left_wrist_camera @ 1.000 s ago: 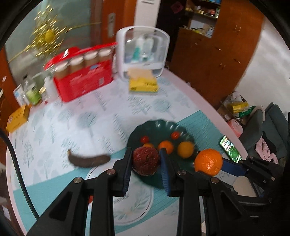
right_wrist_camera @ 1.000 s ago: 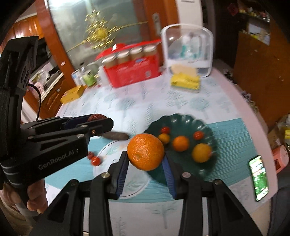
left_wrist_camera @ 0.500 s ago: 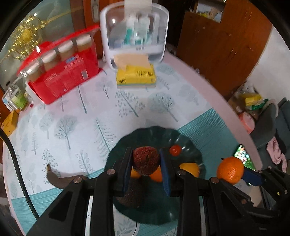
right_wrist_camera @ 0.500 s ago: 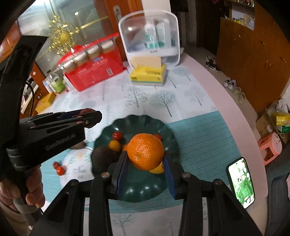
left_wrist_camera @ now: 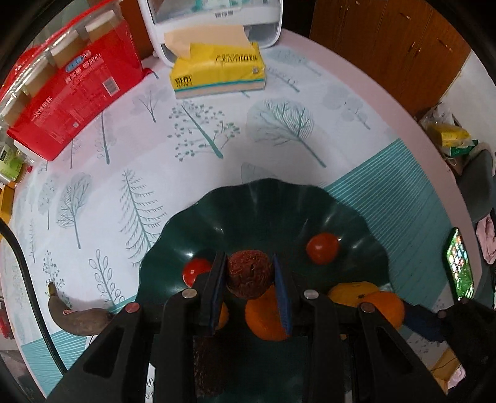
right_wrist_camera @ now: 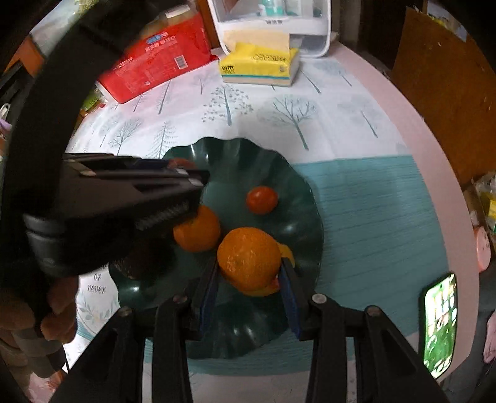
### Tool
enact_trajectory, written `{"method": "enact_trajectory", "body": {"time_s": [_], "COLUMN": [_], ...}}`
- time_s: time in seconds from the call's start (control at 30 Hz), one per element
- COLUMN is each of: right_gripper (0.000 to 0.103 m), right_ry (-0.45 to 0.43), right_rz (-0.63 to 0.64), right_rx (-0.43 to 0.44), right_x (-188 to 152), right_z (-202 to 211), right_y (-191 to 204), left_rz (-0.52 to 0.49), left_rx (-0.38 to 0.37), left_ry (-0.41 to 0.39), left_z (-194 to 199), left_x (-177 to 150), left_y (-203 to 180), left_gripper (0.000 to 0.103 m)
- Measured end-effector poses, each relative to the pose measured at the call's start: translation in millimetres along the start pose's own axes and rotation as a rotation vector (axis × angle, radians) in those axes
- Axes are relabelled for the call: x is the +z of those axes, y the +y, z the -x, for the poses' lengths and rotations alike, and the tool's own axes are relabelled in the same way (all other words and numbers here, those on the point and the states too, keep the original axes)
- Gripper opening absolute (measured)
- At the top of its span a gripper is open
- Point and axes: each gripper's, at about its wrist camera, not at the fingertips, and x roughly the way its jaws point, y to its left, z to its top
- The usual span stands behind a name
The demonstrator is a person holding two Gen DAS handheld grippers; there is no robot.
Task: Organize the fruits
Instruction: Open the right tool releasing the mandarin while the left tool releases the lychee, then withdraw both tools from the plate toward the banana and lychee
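Note:
My left gripper (left_wrist_camera: 249, 280) is shut on a dark red rough fruit (left_wrist_camera: 249, 272) and holds it over the dark green scalloped plate (left_wrist_camera: 266, 204). My right gripper (right_wrist_camera: 249, 280) is shut on a large orange (right_wrist_camera: 248, 257) and holds it low over the same plate (right_wrist_camera: 297, 192). In the plate lie two cherry tomatoes (left_wrist_camera: 321, 248), a smaller orange (right_wrist_camera: 197, 229) and a yellow fruit, partly hidden under the held orange. The left gripper shows in the right wrist view (right_wrist_camera: 186, 186) at the plate's left side.
A dark overripe banana (left_wrist_camera: 77, 319) lies on the table left of the plate. A yellow tissue pack (left_wrist_camera: 218, 69), a red carton (left_wrist_camera: 71, 90) and a white container (right_wrist_camera: 269, 28) stand at the back. A phone (right_wrist_camera: 438, 322) lies at the right near the table's edge.
Both grippers have moved forward and down over the green plate with their fruits still held. The plate now fills much more of both views.

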Motion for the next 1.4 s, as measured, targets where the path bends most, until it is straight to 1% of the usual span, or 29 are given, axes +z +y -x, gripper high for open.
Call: {"method": "enact_trajectory", "body": {"time_s": [0.1, 0.13, 0.2, 0.27, 0.33, 0.4, 0.47, 0.6, 0.7, 0.8, 0.97, 1.13, 1.4], "right_gripper": [0.04, 0.04, 0.04, 0.04, 0.043, 0.047, 0.049, 0.055, 0.058, 0.061, 0.061, 0.061, 0.061], "right_ry": [-0.006, -0.007, -0.012, -0.013, -0.015, -0.02, -0.027, -0.032, -0.041, -0.06, -0.086, -0.102, -0.122], "right_rz": [0.006, 0.008, 0.014, 0.024, 0.037, 0.044, 0.053, 0.059, 0.06, 0.059, 0.048, 0.042, 0.034], "right_rx": [-0.004, -0.004, -0.013, -0.021, -0.032, -0.035, -0.031, -0.009, -0.008, -0.012, -0.011, -0.017, -0.005], "right_x": [3.9, 5.3, 6.5, 6.6, 5.7, 4.4, 3.7, 1.2, -1.5, -2.9, -4.7, -10.1, -22.0], "right_z": [-1.8, -2.9, -3.2, -3.7, -3.4, -1.0, 2.3, 10.2, 16.5, 24.5, 37.7, 51.3, 67.9], "right_y": [-1.0, -1.3, -0.6, 1.7, 4.6, 6.7, 9.5, 13.8, 17.8, 20.2, 22.8, 28.9, 42.1], "left_rz": [-0.002, -0.006, -0.01, -0.008, 0.0, 0.001, 0.004, 0.009, 0.02, 0.026, 0.022, 0.04, 0.065], "left_rx": [0.0, 0.001, 0.004, 0.004, 0.006, 0.009, 0.009, 0.005, -0.002, -0.02, -0.023, -0.033, -0.048], "left_ry": [0.009, 0.006, -0.001, -0.006, -0.019, -0.026, -0.034, -0.04, -0.039, -0.038, -0.064, -0.095, -0.143], "left_z": [-4.8, -5.3, -4.3, -2.9, 0.7, 4.5, 8.5, 16.3, 22.8, 30.8, 50.5, 72.2, 108.3], "left_x": [1.8, 2.1, 2.2, 2.3, 2.0, 2.3, 1.6, -0.5, -2.4, -5.1, -11.5, -21.4, -49.0], "left_y": [-0.7, -0.9, -0.6, 0.5, 2.0, 3.2, 4.7, 6.3, 7.9, 9.3, 10.2, 17.4, 33.4], "left_gripper": [0.029, 0.031, 0.039, 0.063, 0.071, 0.074, 0.08, 0.08, 0.084, 0.085, 0.085, 0.085, 0.085]}}
